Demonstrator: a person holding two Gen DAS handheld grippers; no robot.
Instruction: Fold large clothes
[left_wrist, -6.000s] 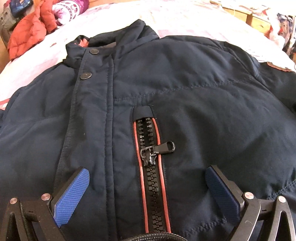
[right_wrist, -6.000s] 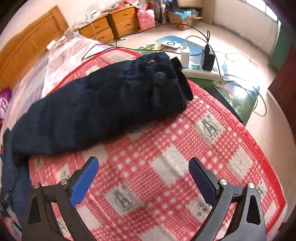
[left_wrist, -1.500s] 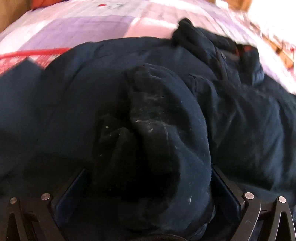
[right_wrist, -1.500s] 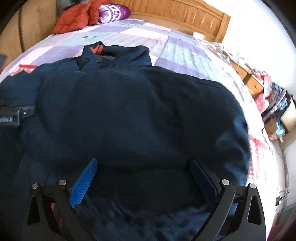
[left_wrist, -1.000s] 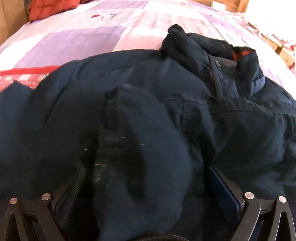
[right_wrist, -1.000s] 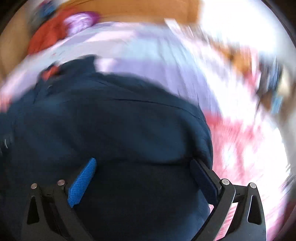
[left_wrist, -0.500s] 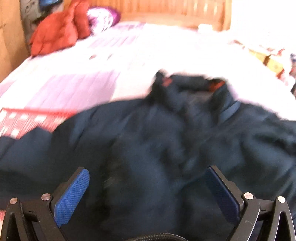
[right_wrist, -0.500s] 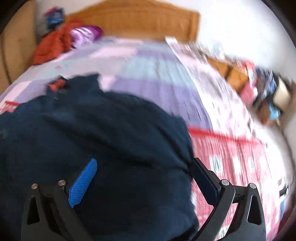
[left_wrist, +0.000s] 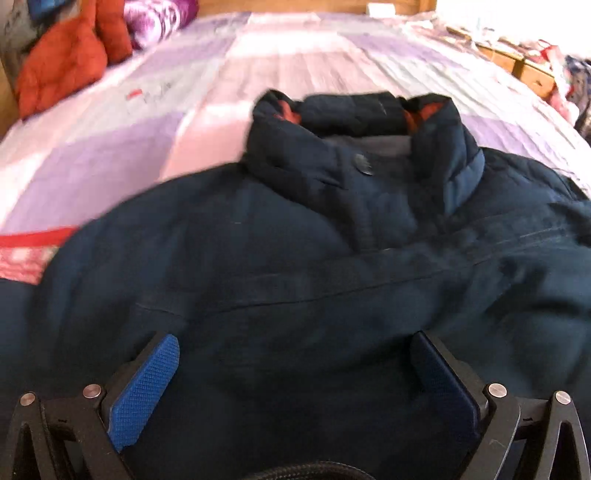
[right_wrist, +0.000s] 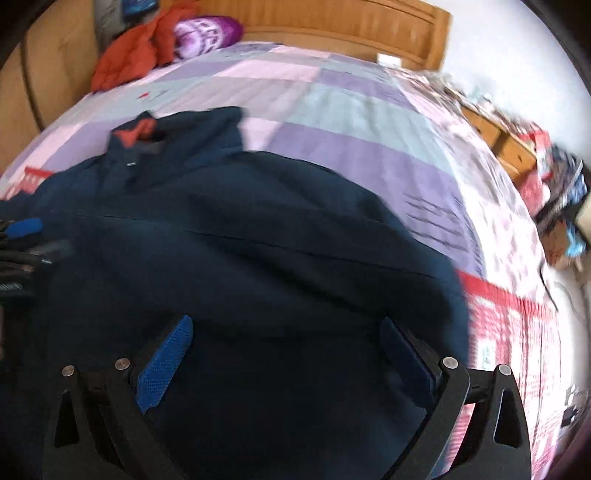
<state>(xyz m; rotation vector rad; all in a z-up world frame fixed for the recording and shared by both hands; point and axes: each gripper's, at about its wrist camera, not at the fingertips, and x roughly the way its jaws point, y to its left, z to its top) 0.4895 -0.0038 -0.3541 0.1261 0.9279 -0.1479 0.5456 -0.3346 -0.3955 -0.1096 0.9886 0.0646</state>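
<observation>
A large navy padded jacket (left_wrist: 295, 266) lies on the bed, collar (left_wrist: 354, 129) with orange lining pointing to the headboard. Both sleeves are folded across its front. It also fills the right wrist view (right_wrist: 240, 240). My left gripper (left_wrist: 295, 369) is open and empty just above the jacket's lower chest. My right gripper (right_wrist: 284, 354) is open and empty over the jacket's right side. The left gripper's blue pad (right_wrist: 22, 227) shows at the left edge of the right wrist view.
The bed has a purple and pink patchwork sheet (left_wrist: 295, 62) and a red checked blanket (right_wrist: 509, 332) under the jacket. An orange coat (right_wrist: 129, 62) and a purple pillow (right_wrist: 207, 35) lie by the wooden headboard (right_wrist: 351, 26). Cluttered wooden drawers (right_wrist: 509, 147) stand to the right.
Both grippers have let go of the sleeves, now laid across the jacket's front. Both have pulled back and up from the fabric, and the collar has come into view.
</observation>
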